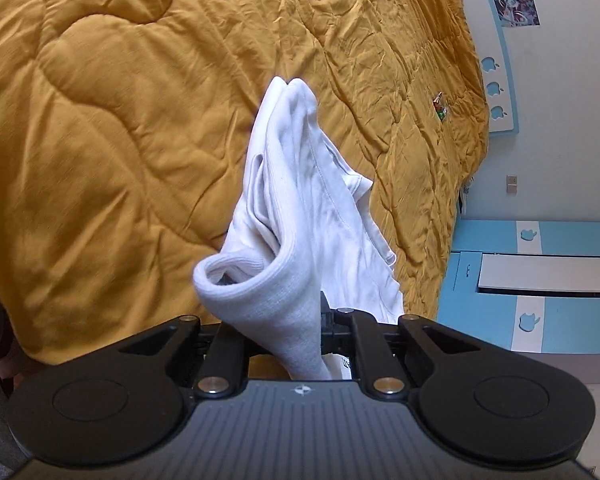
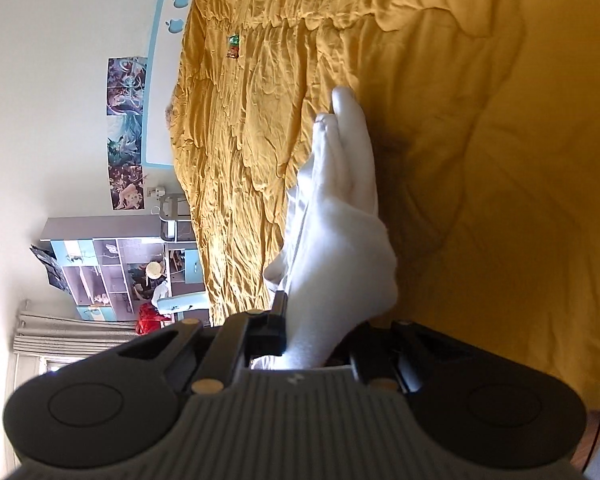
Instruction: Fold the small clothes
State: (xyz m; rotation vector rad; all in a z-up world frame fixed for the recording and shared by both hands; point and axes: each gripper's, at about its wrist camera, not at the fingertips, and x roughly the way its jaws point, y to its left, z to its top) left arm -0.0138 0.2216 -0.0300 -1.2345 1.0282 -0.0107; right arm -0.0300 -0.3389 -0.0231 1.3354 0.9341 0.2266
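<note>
Bed under a rumpled mustard-yellow quilt [image 1: 140, 120], quilted seams — a small colourful wrapper [image 1: 439, 107] lying on it

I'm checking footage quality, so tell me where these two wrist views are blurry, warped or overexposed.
Left wrist view: quilt smeared by motion blur at the left edge, garment fairly sharp, cabinet lines bowed by the fisheye. Right wrist view: garment overexposed, its folds washed out; right side of the quilt soft and in shadow; window corner bright.
</note>
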